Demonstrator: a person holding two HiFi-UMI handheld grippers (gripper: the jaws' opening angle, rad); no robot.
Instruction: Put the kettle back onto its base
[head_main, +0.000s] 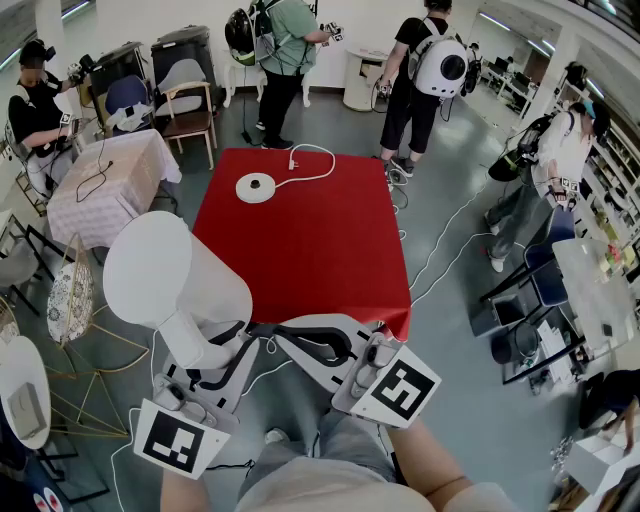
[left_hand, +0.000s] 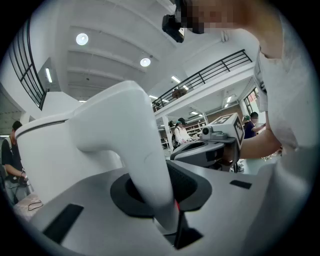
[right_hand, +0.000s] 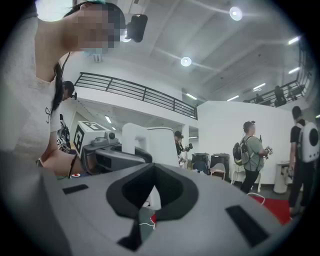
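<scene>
The white kettle (head_main: 160, 275) hangs tilted in the air off the red table's (head_main: 320, 250) near left corner. My left gripper (head_main: 222, 348) is shut on its handle (left_hand: 137, 145), which fills the gap between the jaws in the left gripper view. The round white base (head_main: 256, 186) lies at the table's far left side, its cord (head_main: 315, 165) looping off the far edge. My right gripper (head_main: 285, 340) is level just right of the left one, shut with nothing in it. In the right gripper view (right_hand: 150, 210) the kettle (right_hand: 157, 142) shows beyond the left gripper.
Several people stand around the far and right sides of the table. Chairs (head_main: 190, 110) and a cloth-covered table (head_main: 105, 185) stand at the left. Cables (head_main: 450, 240) run over the floor on the right. A wire-frame stand (head_main: 75, 300) is beside my left arm.
</scene>
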